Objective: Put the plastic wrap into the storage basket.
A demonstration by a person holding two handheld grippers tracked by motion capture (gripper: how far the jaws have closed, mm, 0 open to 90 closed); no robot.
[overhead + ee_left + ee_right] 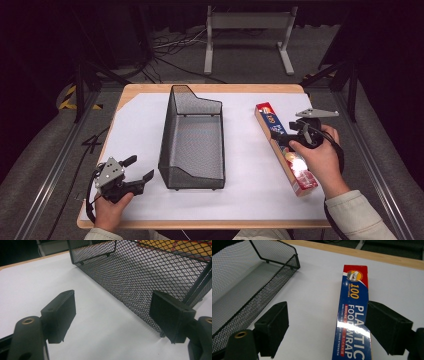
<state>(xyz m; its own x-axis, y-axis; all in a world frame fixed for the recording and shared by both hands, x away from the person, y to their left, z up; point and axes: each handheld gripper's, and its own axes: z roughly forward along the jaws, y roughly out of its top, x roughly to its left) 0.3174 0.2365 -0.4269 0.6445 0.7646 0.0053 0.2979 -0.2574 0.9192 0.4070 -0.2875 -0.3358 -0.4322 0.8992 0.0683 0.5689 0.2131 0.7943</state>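
Long box of plastic food wrap (pixel 352 322) lies flat on the white-covered tabletop (pixel 135 135) at 3 o'clock of the black mesh basket (pixel 192 135), label reading "100" and "PLASTIC FOOD WRAP" in white on blue with a red end. Right gripper (pixel 327 327) over it, fingers spread, box between them against the right-hand one, not pinched. Left gripper (pixel 134 170) at 8 o'clock of the basket, fingers spread, nothing in them.

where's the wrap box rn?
High view: the wrap box lies on the table's right side, right of the mesh basket, under the right hand-held gripper.
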